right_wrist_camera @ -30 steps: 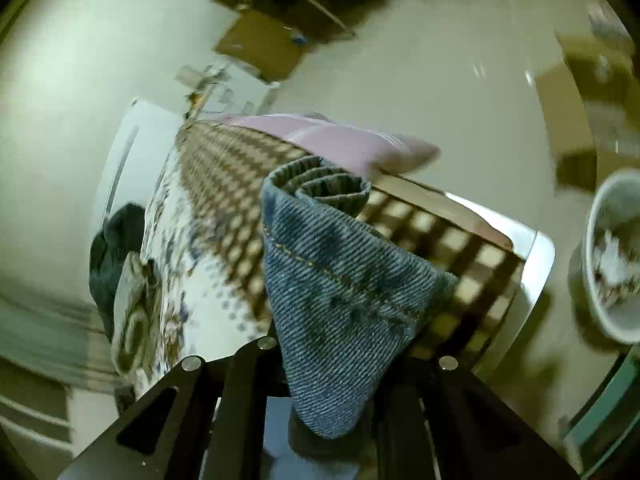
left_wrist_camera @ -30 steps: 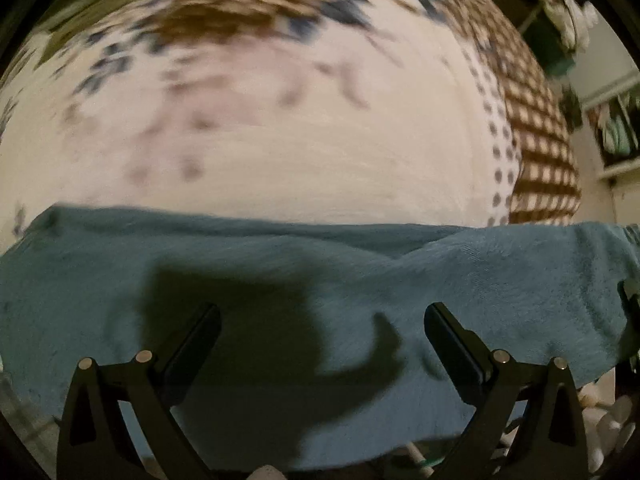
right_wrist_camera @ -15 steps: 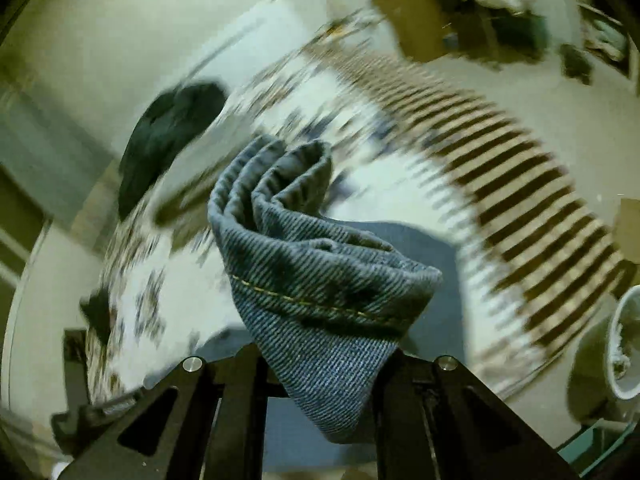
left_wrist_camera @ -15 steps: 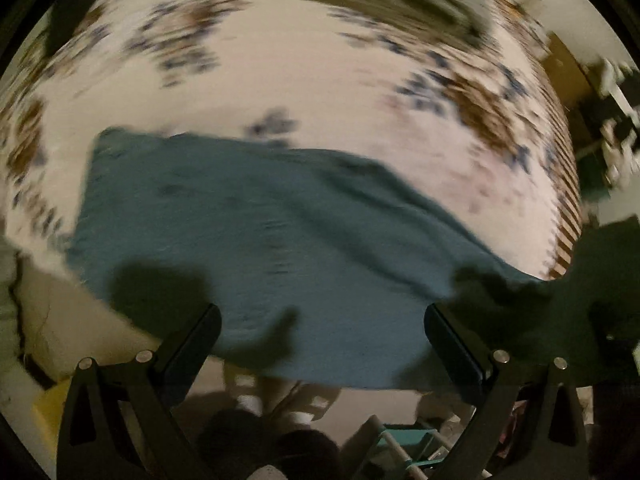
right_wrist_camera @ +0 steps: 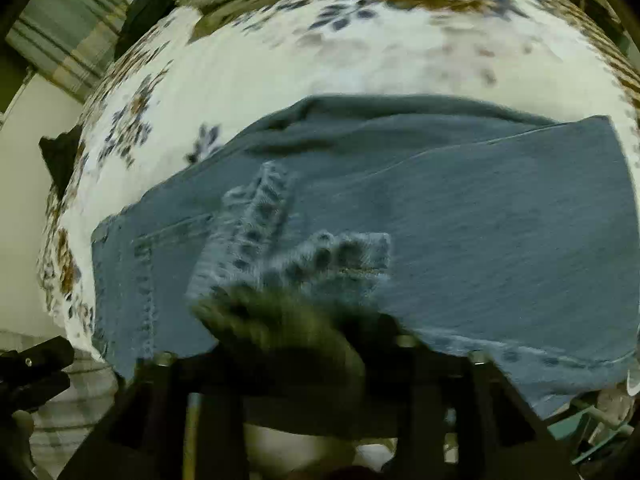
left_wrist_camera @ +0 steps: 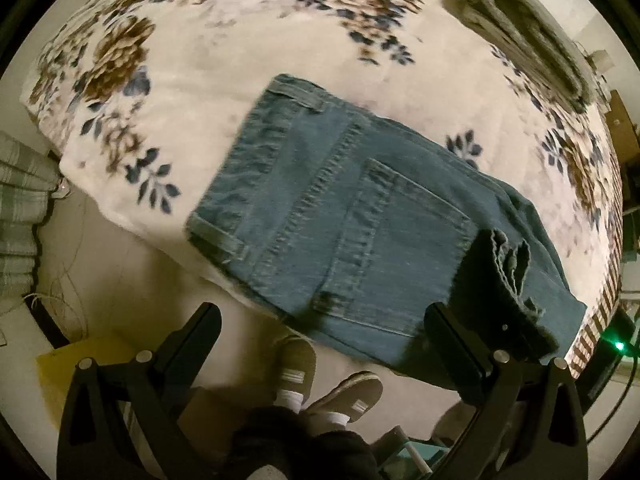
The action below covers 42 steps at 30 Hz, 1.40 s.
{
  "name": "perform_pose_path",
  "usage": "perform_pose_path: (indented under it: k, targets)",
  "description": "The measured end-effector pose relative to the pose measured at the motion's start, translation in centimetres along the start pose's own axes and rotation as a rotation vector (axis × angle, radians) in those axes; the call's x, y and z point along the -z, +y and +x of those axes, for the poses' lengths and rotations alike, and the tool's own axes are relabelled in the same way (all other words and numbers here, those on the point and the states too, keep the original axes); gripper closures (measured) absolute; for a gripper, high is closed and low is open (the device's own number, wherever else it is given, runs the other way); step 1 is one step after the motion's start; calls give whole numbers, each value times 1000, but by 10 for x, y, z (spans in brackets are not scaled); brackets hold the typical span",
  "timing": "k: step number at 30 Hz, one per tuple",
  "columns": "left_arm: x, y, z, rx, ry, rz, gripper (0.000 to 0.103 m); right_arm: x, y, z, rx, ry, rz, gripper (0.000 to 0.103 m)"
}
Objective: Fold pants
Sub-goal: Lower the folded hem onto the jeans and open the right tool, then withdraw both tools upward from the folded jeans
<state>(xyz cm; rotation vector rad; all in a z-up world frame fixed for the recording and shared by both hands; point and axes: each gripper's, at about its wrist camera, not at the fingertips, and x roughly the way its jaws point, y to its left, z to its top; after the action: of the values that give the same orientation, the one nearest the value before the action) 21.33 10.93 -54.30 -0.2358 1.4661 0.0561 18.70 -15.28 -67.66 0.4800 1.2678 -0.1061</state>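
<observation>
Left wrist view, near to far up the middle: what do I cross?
Open left claw → sneakers on the floor → jeans lying back pocket up → floral blanket.

The pants (left_wrist_camera: 360, 216) are faded blue denim. The blanket (left_wrist_camera: 224, 40) under them is cream with brown and navy flowers, checked brown at its edge.

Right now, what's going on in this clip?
A person with two handheld grippers is folding jeans on a floral bedspread. The right gripper is shut on the bunched leg hems, holding them over the seat and back pocket. The left gripper hangs open near the bed's edge, holding nothing.
</observation>
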Motion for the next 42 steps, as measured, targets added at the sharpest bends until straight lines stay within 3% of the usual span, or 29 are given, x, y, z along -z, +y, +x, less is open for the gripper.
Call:
perform_pose_path:
  k: [3, 7, 10, 13, 19, 21, 23, 25, 28, 31, 36, 42]
  targets:
    - [-3, 2, -1, 5, 1, -12, 0, 7, 7, 0, -89, 44, 12, 35]
    - [-8, -18, -4, 39, -4, 16, 0, 14, -4, -5, -382, 234, 103, 36]
    - [-10, -49, 3, 67, 2, 74, 0, 14, -14, -31, -450, 274, 115, 31]
    - [-10, -88, 20, 85, 15, 152, 0, 9, -52, -66, -407, 202, 161, 29]
    - [-11, -158, 70, 31, 22, 334, 1, -17, -161, -116, -157, 54, 291, 28]
    - [-15, -171, 85, 7, 29, 378, 12, -25, -193, -120, -78, 32, 307, 28]
    - [-17, -178, 95, 3, 32, 414, 51, -34, -213, -114, -27, 45, 296, 28]
    - [-18, -182, 99, 48, 38, 438, 68, -44, -223, -98, 7, 67, 277, 28]
    - [-15, -184, 94, 68, -3, 464, 80, -51, -239, -68, 37, 128, 262, 28]
    - [-12, -183, 81, 81, -55, 474, 83, -55, -249, -53, 56, 154, 277, 28]
    - [-23, -180, 55, 126, -124, 430, 83, -65, -237, -48, 75, 122, 256, 28]
    - [-35, -182, 78, 124, -69, 414, 82, -63, -224, -36, 94, 145, 238, 28]
